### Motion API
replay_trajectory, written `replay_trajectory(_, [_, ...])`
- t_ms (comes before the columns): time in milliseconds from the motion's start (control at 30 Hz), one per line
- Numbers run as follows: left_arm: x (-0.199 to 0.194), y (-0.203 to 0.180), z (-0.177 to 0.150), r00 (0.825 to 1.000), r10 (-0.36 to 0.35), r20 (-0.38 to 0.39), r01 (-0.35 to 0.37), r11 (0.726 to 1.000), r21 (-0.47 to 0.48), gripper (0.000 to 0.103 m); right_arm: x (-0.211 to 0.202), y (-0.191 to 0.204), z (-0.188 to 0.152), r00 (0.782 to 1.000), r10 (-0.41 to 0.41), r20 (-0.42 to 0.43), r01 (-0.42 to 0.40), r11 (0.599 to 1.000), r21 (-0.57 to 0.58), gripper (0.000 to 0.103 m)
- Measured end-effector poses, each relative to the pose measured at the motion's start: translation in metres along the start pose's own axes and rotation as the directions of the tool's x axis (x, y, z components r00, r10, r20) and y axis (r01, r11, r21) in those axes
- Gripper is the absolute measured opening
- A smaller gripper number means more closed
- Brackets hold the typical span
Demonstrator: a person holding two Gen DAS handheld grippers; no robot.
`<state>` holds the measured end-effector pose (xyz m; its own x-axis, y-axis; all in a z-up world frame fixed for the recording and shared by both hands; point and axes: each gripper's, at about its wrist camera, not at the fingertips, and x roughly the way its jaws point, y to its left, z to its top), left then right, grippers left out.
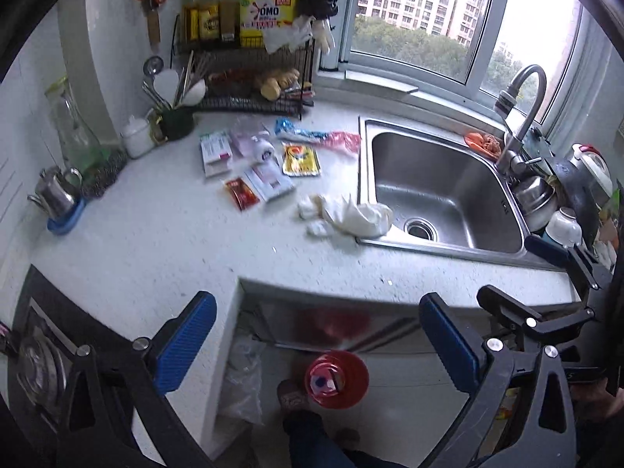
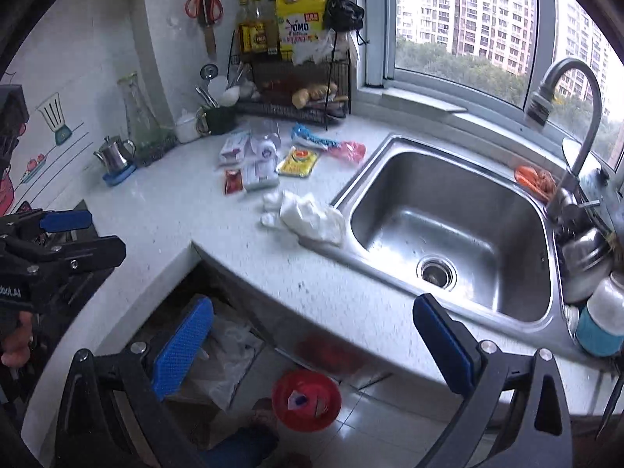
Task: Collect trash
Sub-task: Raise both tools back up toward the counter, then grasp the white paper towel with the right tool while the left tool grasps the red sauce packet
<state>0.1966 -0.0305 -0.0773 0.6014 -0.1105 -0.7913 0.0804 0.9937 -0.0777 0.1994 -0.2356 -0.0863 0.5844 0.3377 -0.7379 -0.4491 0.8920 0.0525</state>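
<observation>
Trash lies scattered over the white countertop [image 1: 156, 241] between the wire rack [image 1: 249, 74] in the corner and the steel sink [image 1: 440, 191]. Nearest the sink's front left corner sits a crumpled white tissue heap [image 1: 351, 214], one edge draped over the sink rim. Behind it lie a small red sachet [image 1: 241, 193], a pale flat box [image 1: 269, 181] touching it, a yellow packet [image 1: 300, 160], a blue-and-white wrapper [image 1: 298, 132] with a pink bag [image 1: 343, 141] at its end, and a white carton [image 1: 214, 152] beside a clear plastic wrapper [image 1: 253, 144].

I hold my left gripper [image 1: 318, 347] out past the counter's front edge, over the floor, its blue pads [image 1: 187, 343] spread wide with nothing between them. My right gripper [image 2: 312, 347] hangs likewise off the counter edge, fingers wide apart and empty. Both stand well apart from the litter on the counter.

Down below, between the fingers in both views, a red bin [image 2: 306, 399] stands on the tiled floor with what looks like a scrap or two of packaging inside, though the blur makes that hard to read. Just beside it is my foot [image 1: 292, 396] in a slipper. A clear plastic bag [image 2: 226, 355] sits in the open space under the counter.

From the right wrist view my left gripper shows at the left edge, held in my hand [image 2: 15, 339].
</observation>
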Motion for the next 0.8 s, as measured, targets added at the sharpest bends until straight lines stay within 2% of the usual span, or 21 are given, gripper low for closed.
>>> replay_trajectory(100, [0.01, 0.011, 0.016, 1.0, 0.006, 0.002, -0.006, 1.0, 0.013, 0.103, 0.017, 0.014, 0.018, 0.998, -0.052, 0.036, 0.056, 0.992, -0.112, 0.102])
replay_trajectory(267, [0.043, 0.033, 0.039, 1.0, 0.005, -0.024, -0.005, 1.0, 0.013, 0.103, 0.047, 0.015, 0.044, 0.999, -0.021, 0.031, 0.024, 0.993, -0.115, 0.102])
replay_trajectory(433, [0.098, 0.06, 0.06, 0.995, 0.019, -0.099, -0.018, 1.0, 0.006, 0.103, 0.102, 0.023, 0.069, 0.996, 0.026, -0.089, -0.038, 0.989, -0.143, 0.102])
replay_trajectory(600, [0.16, 0.088, 0.068, 0.978, 0.003, -0.208, -0.004, 1.0, -0.001, 0.103, 0.17, 0.023, 0.078, 0.975, 0.02, -0.223, -0.045, 0.993, -0.108, 0.102])
replay_trajectory(800, [0.2, 0.108, 0.068, 0.963, -0.029, -0.269, 0.02, 0.999, -0.036, 0.103, 0.217, 0.022, 0.081, 0.953, -0.006, -0.304, -0.032, 0.992, -0.121, 0.102])
